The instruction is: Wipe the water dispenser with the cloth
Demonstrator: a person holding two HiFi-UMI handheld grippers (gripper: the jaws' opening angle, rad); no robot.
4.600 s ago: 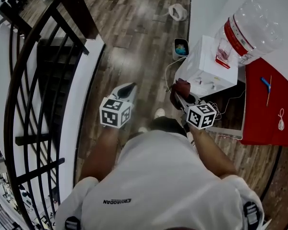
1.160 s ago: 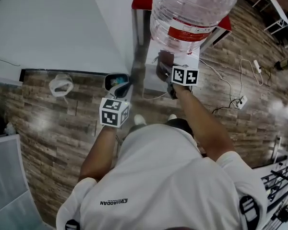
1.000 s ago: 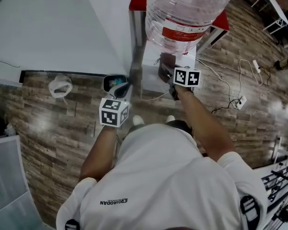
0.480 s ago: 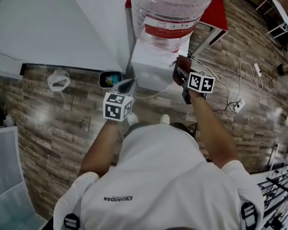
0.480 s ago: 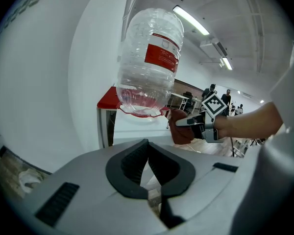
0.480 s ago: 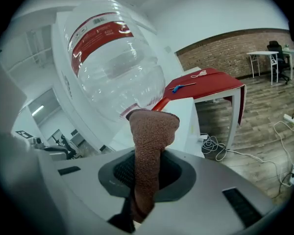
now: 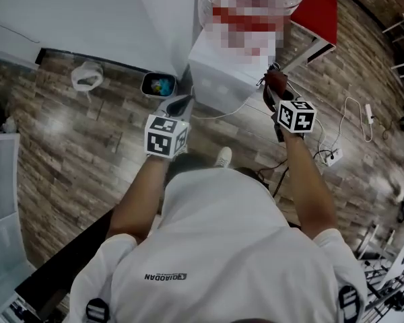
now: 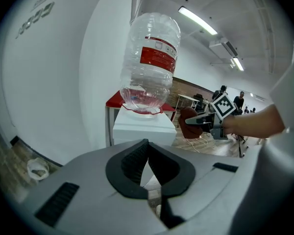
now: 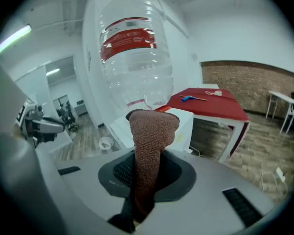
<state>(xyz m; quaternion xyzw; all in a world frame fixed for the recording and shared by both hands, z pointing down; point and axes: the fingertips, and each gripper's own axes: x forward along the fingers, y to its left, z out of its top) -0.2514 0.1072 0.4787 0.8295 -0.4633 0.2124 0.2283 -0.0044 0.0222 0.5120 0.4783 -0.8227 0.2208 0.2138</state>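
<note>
Wood-plank floor fills the view, with a white wall along the upper left. Over on the left, a crumpled white bag lies on the planks. Just right of it, a small dark bin sits at the foot of the wall.

Next come the left tongs, held out near the left front corner of the water dispenser and apart from it. The left gripper view shows their pads pressed together at the tips, clenched on nothing.

The dispenser is a white box with a clear bottle upended on top, a red band round its middle.

Now to its right is the cloth, reddish-brown and nubbly. It sits just beside the dispenser's right-hand edge, about level with the top of the box. Whether it touches the casing cannot be told.

The right tongs are grasping it. The right gripper view shows the jaws closed on its lower part, with the free end standing up past the tips in front of the bottle.

Beyond the dispenser, a red worktop carries on to the right. Far right, a white power strip lies on the floor among loose cables.
</note>
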